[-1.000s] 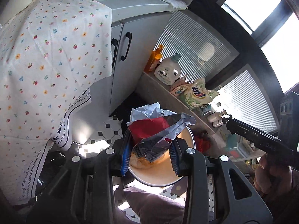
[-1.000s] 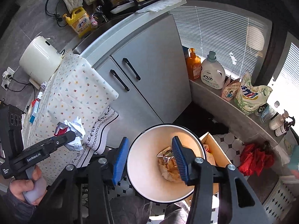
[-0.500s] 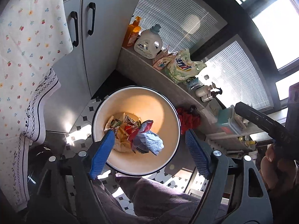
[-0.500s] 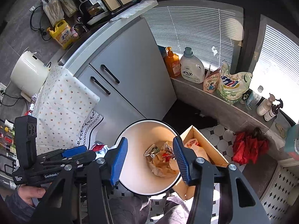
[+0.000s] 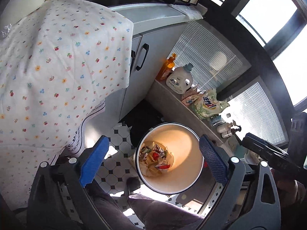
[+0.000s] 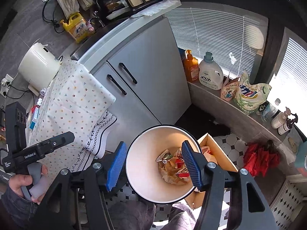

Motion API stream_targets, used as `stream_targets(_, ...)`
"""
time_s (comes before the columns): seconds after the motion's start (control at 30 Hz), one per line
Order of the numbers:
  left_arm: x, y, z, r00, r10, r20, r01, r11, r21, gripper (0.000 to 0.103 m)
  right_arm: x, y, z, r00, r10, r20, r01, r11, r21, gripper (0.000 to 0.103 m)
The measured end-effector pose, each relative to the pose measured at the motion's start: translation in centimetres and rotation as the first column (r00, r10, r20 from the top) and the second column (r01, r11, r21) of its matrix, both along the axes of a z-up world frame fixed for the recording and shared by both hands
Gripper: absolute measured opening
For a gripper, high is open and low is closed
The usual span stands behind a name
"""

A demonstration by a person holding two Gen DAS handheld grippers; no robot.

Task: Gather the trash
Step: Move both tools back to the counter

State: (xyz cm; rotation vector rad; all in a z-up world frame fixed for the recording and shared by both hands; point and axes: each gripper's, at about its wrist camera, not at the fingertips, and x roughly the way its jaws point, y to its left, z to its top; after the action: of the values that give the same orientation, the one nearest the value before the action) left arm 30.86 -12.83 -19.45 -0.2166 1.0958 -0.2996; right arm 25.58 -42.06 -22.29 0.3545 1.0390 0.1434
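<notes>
The left gripper (image 5: pixel 153 159) hangs above the floor with its fingers spread wide and empty; the right gripper (image 6: pixel 153 164) is likewise parted, holding nothing. Below both stands a round cream bin (image 5: pixel 190 140) on the tiled floor (image 5: pixel 117 163), near the cabinet (image 6: pixel 145 72). At its bottom lies the trash (image 5: pixel 156 158): crumpled foil and red wrappers over tan paper. The right gripper's finger hides part of the heap, and a cardboard box (image 6: pixel 216 149) behind the bin is mostly covered.

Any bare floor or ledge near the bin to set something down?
Bare tile lies between the bin and the floral tablecloth. The ledge is crowded with the detergent jug and refill bag. A cardboard box flanks the bin, with the red umbrella beyond it.
</notes>
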Motion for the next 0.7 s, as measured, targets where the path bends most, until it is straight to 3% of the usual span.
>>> stream_targets(0.3,-1.2,8.5,4.7,0.975,0.199,0.099,-0.202,0.979,0.025,0.097,3.5,6.4,3.7,0.984,0.156,0.082,-0.156,0.988,-0.007,0.077)
stream_targets(0.53,-2.5,15.4,6.7,0.925,0.349,0.15,-0.357,0.934,0.024,0.097,5.9,12.2,6.7,0.955,0.255,0.153,-0.256,0.967,-0.015,0.094)
stream_targets(0.7,-3.2,20.2,7.5,0.885,0.434,0.17,-0.443,0.897,0.015,0.097,7.3,16.3,8.0,0.936,0.305,0.178,-0.307,0.952,-0.017,0.095)
